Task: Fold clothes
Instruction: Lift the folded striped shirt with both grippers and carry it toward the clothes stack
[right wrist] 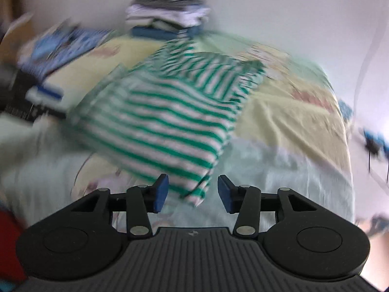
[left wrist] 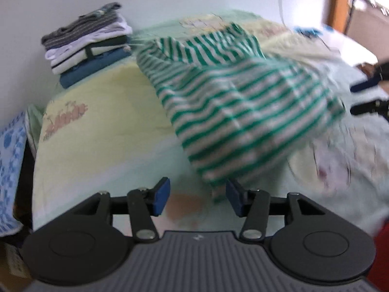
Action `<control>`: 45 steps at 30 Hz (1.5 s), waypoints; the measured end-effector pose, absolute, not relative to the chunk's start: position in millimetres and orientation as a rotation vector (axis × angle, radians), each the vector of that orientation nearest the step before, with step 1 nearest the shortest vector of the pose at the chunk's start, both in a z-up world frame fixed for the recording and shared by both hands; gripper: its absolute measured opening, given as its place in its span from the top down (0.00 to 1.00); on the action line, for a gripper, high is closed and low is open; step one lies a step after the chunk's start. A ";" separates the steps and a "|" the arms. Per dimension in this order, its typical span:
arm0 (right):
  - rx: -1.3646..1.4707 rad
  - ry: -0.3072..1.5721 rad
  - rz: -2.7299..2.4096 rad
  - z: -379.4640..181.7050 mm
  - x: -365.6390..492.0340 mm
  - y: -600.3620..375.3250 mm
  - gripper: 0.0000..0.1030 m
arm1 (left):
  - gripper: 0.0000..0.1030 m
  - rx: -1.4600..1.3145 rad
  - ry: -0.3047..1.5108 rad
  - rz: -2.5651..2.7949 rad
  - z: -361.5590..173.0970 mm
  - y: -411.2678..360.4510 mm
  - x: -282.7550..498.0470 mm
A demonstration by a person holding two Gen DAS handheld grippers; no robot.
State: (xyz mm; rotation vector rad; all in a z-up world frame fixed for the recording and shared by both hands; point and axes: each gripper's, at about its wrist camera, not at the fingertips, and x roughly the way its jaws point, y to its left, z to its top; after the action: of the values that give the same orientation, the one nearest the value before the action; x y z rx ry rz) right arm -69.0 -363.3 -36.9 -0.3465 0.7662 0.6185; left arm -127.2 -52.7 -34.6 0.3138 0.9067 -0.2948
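Note:
A green-and-white striped garment point(left wrist: 233, 102) lies loosely bunched and blurred on the bed point(left wrist: 102, 112). My left gripper point(left wrist: 197, 196) is open just short of it; the garment's lower corner hangs close to the right pad, and neither pad presses on it. In the right wrist view the striped garment point(right wrist: 170, 116) spreads ahead, with its near corner lying between the pads of my open right gripper point(right wrist: 193, 193), unpinched. The right gripper point(left wrist: 359, 97) also shows at the right edge of the left wrist view, jaws apart beside the cloth.
A stack of folded clothes point(left wrist: 87, 41) point(right wrist: 167, 17) sits at the far end of the bed against the white wall. A blue patterned cloth point(left wrist: 12, 158) point(right wrist: 65, 41) lies off the bed's left side. Something red point(left wrist: 381, 250) is at the near edge.

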 end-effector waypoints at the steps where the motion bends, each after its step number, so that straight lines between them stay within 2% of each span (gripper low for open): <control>1: -0.395 0.750 0.640 -36.8 -74.2 -359.7 0.53 | 0.46 0.342 0.904 -0.307 -34.7 -55.2 -129.8; 5: -0.568 0.695 0.691 -44.3 -81.4 -340.1 0.49 | 0.28 0.449 0.869 -0.359 -35.0 -68.8 -135.6; 13: -0.868 0.610 0.693 -66.6 -82.4 -315.0 0.49 | 0.28 0.585 0.856 -0.393 -45.9 -81.1 -127.9; 17: -0.932 0.591 0.706 -69.7 -83.7 -314.1 0.45 | 0.15 0.625 0.857 -0.414 -51.2 -80.7 -130.3; 20: -0.909 0.590 0.678 -70.3 -75.1 -313.8 0.45 | 0.18 0.640 0.841 -0.404 -54.1 -83.3 -127.1; 22: -0.888 0.590 0.656 -70.8 -68.6 -313.6 0.45 | 0.27 0.645 0.833 -0.399 -56.4 -85.3 -122.6; 26: -0.865 0.559 0.654 -72.8 -61.4 -312.8 0.46 | 0.26 0.684 0.805 -0.393 -61.0 -87.0 -118.2; 27: -0.862 0.549 0.653 -73.0 -60.7 -312.5 0.48 | 0.26 0.696 0.795 -0.393 -61.3 -87.7 -117.9; 30: -0.818 0.562 0.658 -72.7 -60.0 -313.6 0.66 | 0.24 0.731 0.775 -0.389 -62.9 -90.8 -119.8; 33: -0.834 0.567 0.665 -76.6 -67.0 -314.9 0.67 | 0.18 0.768 0.739 -0.370 -66.0 -93.1 -128.0; 41: -0.843 0.555 0.638 -78.9 -77.7 -319.2 0.68 | 0.21 0.838 0.662 -0.373 -71.2 -96.8 -139.8; 43: -0.847 0.566 0.635 -79.2 -78.0 -316.7 0.75 | 0.22 0.850 0.648 -0.385 -72.2 -97.4 -141.4; 45: -0.849 0.570 0.637 -79.6 -78.1 -314.5 0.81 | 0.29 0.848 0.648 -0.399 -72.1 -97.2 -141.1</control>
State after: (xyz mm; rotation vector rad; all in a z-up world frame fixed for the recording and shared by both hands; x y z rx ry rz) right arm -78.1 -314.5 -79.6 -0.8492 0.5702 0.6371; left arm -141.1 -97.2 -72.1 0.8483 0.6476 -0.3991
